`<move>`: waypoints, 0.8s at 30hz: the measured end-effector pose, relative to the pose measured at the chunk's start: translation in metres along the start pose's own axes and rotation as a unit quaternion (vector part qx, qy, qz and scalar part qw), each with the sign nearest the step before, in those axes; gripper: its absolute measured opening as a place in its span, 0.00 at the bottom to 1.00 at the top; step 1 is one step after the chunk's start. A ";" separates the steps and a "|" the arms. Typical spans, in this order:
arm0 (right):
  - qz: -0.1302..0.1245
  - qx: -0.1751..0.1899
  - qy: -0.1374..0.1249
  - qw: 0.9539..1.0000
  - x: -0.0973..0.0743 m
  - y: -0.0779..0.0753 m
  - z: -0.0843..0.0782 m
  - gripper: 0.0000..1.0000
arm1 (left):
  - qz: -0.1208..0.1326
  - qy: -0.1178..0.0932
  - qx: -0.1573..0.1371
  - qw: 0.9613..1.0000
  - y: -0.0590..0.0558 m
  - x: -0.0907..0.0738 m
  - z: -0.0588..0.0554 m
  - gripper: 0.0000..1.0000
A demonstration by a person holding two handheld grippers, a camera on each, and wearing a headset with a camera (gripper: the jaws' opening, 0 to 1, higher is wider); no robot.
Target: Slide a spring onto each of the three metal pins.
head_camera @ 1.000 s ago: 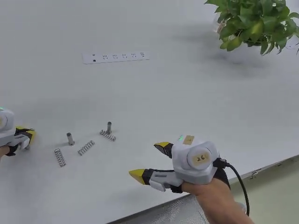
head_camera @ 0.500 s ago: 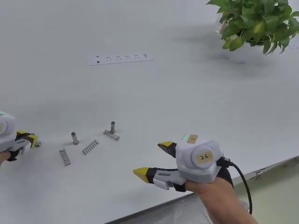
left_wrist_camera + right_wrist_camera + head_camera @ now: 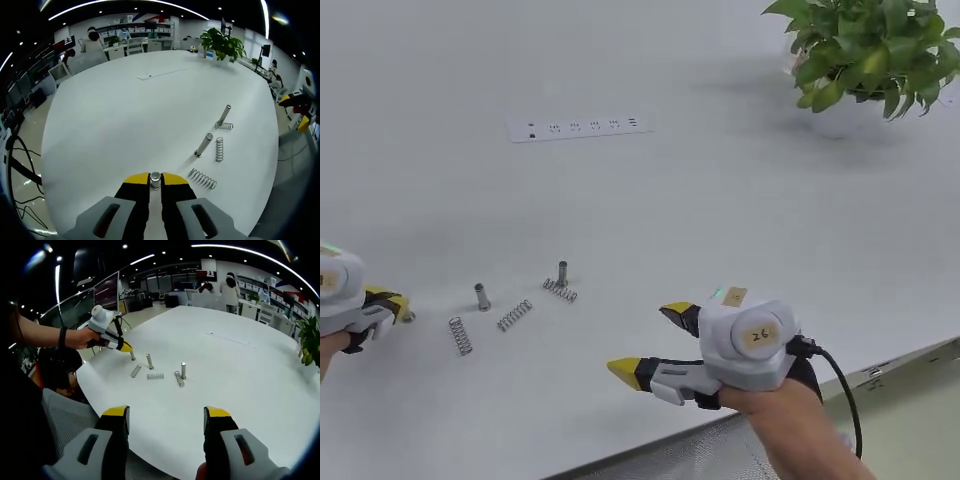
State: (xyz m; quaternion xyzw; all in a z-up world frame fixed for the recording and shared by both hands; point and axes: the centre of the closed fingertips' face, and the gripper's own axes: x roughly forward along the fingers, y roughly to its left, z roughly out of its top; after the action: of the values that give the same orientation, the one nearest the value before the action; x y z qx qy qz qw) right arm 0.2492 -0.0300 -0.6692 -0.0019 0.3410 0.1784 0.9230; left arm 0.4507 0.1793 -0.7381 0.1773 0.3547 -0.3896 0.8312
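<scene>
White table (image 3: 720, 220) holds three springs (image 3: 460, 336) (image 3: 515, 315) (image 3: 559, 290) and three pins (image 3: 155, 179) (image 3: 203, 145) (image 3: 226, 115).

Open tabletop (image 3: 720, 220) surrounds the pins (image 3: 562, 272) (power strip (image 3: 578, 127) well apart).

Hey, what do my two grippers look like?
The right gripper and left gripper have white bodies, black jaws tipped yellow. The right one carries a round tan sticker marked 26 and a black cable. A dark wristband circles the left wrist.
</scene>
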 end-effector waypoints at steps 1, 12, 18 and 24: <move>0.000 0.000 -0.001 1.000 0.000 0.000 0.000 0.58 | 0.001 0.000 0.002 1.000 0.000 0.000 0.000 0.00; -0.002 0.000 -0.004 1.000 -0.002 0.000 0.001 0.58 | -0.002 0.001 0.007 1.000 -0.003 0.000 0.001 0.00; -0.002 0.001 -0.005 1.000 -0.003 0.001 0.001 0.57 | -0.002 0.002 0.004 1.000 -0.003 -0.001 0.000 0.00; -0.003 0.002 -0.005 1.000 -0.003 0.000 0.000 0.57 | -0.002 0.007 0.007 1.000 -0.003 -0.001 -0.002 0.01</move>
State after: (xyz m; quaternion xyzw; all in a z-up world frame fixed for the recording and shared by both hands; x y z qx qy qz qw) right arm 0.2472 -0.0311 -0.6674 -0.0003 0.3366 0.1754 0.9251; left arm 0.4473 0.1794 -0.7384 0.1845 0.3582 -0.3928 0.8266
